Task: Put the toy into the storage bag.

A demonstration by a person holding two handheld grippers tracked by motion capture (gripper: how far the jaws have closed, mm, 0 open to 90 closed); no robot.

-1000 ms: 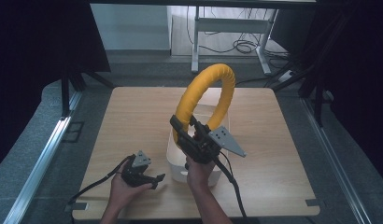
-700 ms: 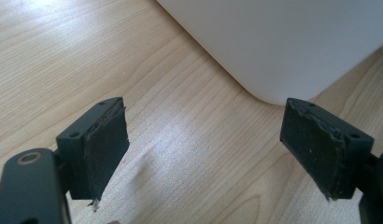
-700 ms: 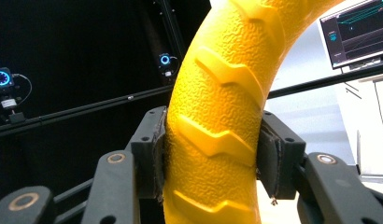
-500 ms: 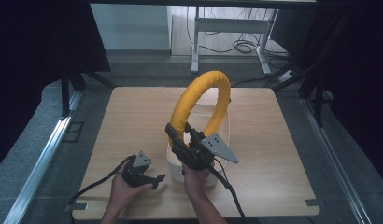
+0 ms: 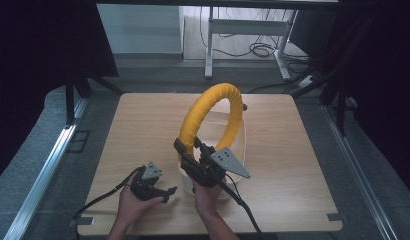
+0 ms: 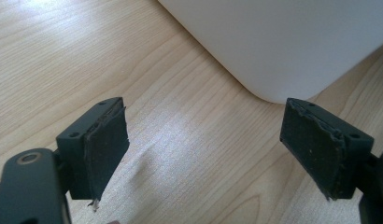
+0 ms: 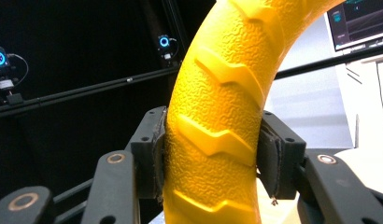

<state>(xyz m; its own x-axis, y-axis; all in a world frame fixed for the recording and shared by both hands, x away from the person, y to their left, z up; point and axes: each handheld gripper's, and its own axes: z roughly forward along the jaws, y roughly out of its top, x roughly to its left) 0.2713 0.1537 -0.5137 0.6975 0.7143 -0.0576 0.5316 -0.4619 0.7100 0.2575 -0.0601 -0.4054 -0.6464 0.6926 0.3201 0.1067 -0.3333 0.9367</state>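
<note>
A thick yellow ring point(image 5: 213, 111) with a raised tread pattern stands upright above a white tub point(image 5: 239, 150) near the middle of the wooden table. My right gripper point(image 5: 185, 152) is shut on the ring's near-left part; in the right gripper view both pads press the yellow ring point(image 7: 217, 121) from either side. The ring's far end dips behind the tub's rim. My left gripper point(image 5: 169, 192) rests low on the table left of the tub, open with nothing between its jaws point(image 6: 203, 149). A rounded corner of the white tub point(image 6: 283, 46) lies just ahead of it.
The wooden table point(image 5: 143, 130) has bare surface to the left and right of the tub. Black cables trail from both grippers toward the near edge. Beyond the table stand a desk frame point(image 5: 243, 30), floor cables and dark curtains at both sides.
My right gripper has sunk a little and drifted toward the near left with the yellow ring, which now sits lower over the tub. The left gripper has kept still.
</note>
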